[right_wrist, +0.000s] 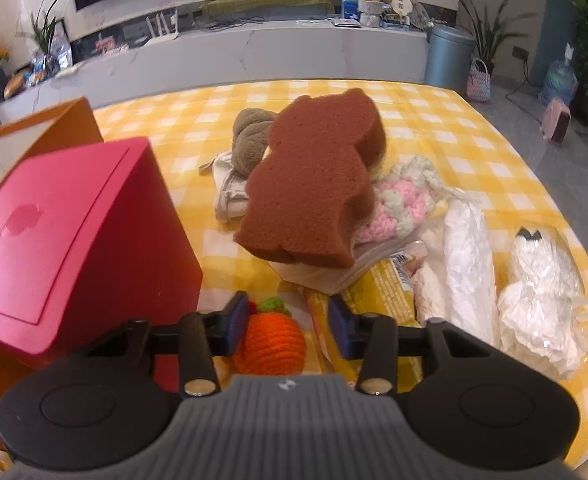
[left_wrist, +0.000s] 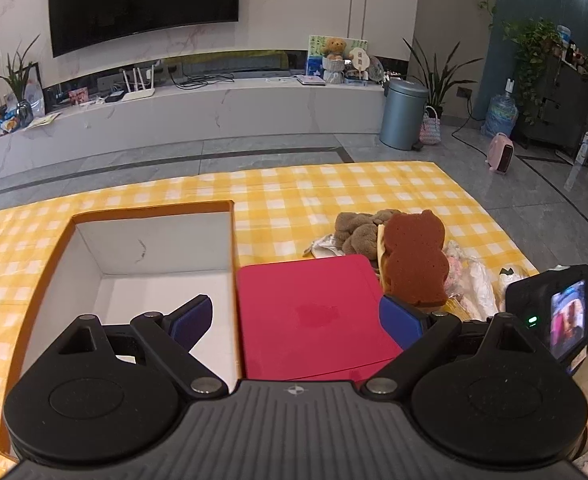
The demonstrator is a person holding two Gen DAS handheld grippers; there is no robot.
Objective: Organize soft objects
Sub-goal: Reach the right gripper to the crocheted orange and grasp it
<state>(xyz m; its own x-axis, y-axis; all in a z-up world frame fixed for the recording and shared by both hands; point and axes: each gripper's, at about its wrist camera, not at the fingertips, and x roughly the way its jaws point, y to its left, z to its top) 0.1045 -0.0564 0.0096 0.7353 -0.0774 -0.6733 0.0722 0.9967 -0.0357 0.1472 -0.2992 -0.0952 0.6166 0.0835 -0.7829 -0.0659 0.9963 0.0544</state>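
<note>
A pile of soft things lies on the yellow checked cloth (right_wrist: 474, 128): a brown bear-shaped sponge (right_wrist: 314, 184) on top, a grey-brown plush (right_wrist: 249, 140), a pink and white crochet piece (right_wrist: 398, 204), and white items in clear wrap (right_wrist: 466, 256). An orange crochet carrot (right_wrist: 269, 340) lies between my right gripper's (right_wrist: 287, 326) open fingers, untouched as far as I see. My left gripper (left_wrist: 294, 318) is open and empty, over the edge between the open orange box (left_wrist: 153, 280) and the red lidded box (left_wrist: 310, 312). The sponge (left_wrist: 414, 260) also shows in the left wrist view.
The red box (right_wrist: 69, 240) stands close on the left of my right gripper, with the orange box (right_wrist: 53, 128) behind it. A yellow snack packet (right_wrist: 386, 288) lies under the pile. The right gripper's camera body (left_wrist: 550, 312) shows in the left wrist view. Grey floor surrounds the table.
</note>
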